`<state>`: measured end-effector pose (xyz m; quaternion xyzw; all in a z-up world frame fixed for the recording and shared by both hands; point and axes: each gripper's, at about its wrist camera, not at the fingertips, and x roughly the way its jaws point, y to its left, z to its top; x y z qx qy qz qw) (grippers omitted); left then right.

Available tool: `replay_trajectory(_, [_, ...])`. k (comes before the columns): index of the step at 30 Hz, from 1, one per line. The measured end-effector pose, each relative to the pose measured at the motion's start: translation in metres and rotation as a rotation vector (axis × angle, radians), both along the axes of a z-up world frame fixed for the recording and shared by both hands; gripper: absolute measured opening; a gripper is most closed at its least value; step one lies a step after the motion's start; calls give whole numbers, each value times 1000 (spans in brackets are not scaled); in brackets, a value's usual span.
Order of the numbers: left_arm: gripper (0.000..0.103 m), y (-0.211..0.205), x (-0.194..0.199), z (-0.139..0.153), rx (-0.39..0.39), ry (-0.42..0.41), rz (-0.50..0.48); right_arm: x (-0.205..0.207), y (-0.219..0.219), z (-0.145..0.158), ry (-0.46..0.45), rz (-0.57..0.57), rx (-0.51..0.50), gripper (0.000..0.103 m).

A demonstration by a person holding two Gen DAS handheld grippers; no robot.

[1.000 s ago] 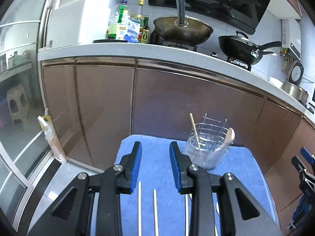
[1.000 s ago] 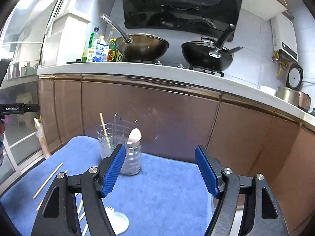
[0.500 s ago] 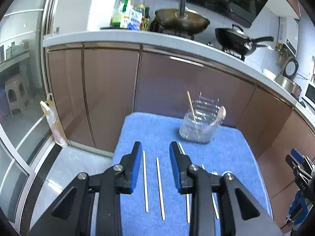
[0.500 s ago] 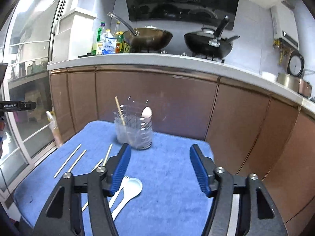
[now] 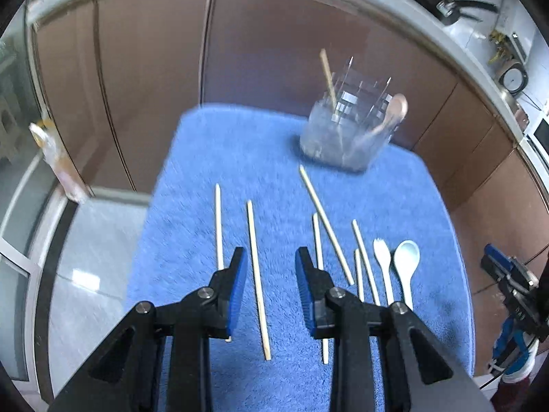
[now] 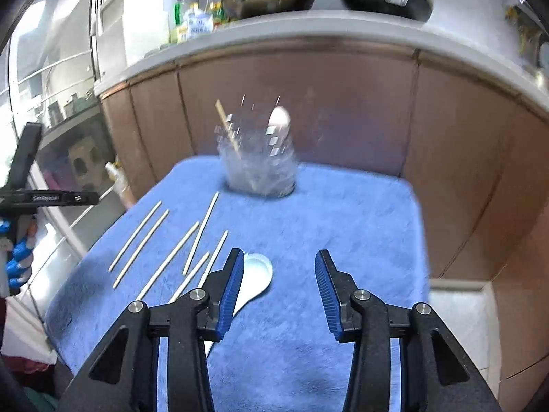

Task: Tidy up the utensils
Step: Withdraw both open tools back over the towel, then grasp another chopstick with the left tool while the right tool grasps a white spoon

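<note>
Several wooden chopsticks [image 5: 255, 267] lie on a blue towel [image 5: 240, 158], with a pale fork [image 5: 383, 264] and a pale spoon [image 5: 406, 264] to their right. A clear utensil holder [image 5: 350, 130] at the far edge holds one chopstick and a pinkish spoon [image 5: 394, 111]. My left gripper [image 5: 271, 278] is open and empty above one chopstick. My right gripper [image 6: 276, 285] is open and empty over the towel [image 6: 343, 213], just right of the spoon [image 6: 255, 274]. The chopsticks [image 6: 168, 261] lie to its left, the holder [image 6: 259, 158] ahead.
Brown kitchen cabinets [image 6: 308, 110] stand right behind the towel, under a counter with pans and bottles [image 6: 192, 20]. The floor [image 5: 89, 261] drops off left of the towel. The other gripper shows at the right edge of the left wrist view [image 5: 514, 281].
Both grippers have pulled back and tilted down, so more of the towel and the lying utensils shows. The right gripper's jaws have narrowed a little. Nothing was picked up.
</note>
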<state>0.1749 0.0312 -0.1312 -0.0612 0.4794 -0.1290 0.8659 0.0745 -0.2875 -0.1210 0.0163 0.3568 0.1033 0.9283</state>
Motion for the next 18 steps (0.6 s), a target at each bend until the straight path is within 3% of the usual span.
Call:
replay_trajectory(6, [27,-10,43,-42,-14,165,-29,30,-1,-37,136,73,81,42])
replay_trajectory(18, [27,-23,94,-90,58,308,-18,84,-5,-81,319,173,184,39])
